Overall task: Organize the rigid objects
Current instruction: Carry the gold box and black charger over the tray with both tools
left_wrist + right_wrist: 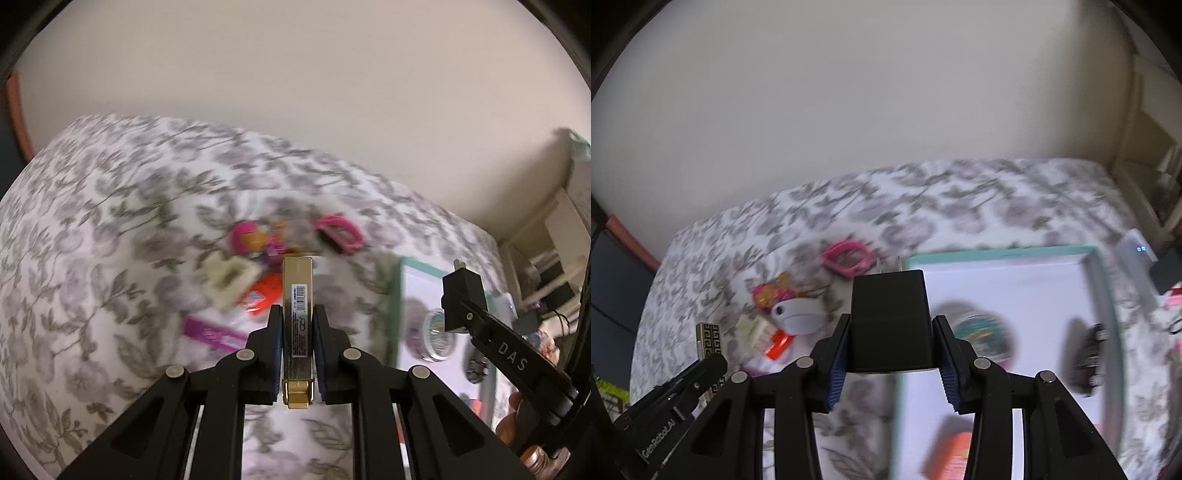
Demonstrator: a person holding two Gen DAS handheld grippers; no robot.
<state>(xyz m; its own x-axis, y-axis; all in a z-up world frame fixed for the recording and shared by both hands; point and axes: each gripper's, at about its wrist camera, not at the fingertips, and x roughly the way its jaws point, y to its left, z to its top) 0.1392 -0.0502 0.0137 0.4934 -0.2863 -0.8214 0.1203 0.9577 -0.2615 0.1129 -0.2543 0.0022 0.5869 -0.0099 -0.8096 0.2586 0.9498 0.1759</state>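
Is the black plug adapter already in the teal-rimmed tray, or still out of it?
Out: the right gripper holds the black plug adapter up, over the teal-rimmed tray's left edge.

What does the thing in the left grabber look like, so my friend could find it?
Start at the flowery bedspread, then find the left gripper above it. Squeezed between its fingers is a long gold box pointing away from the camera. Unlike the pink and orange toys beyond, it is shiny gold with a barcode sticker.

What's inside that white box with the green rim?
Inside the box lie a round colourful tin, a dark clip and something orange. The black charger and gripper arms cover part of the floor.
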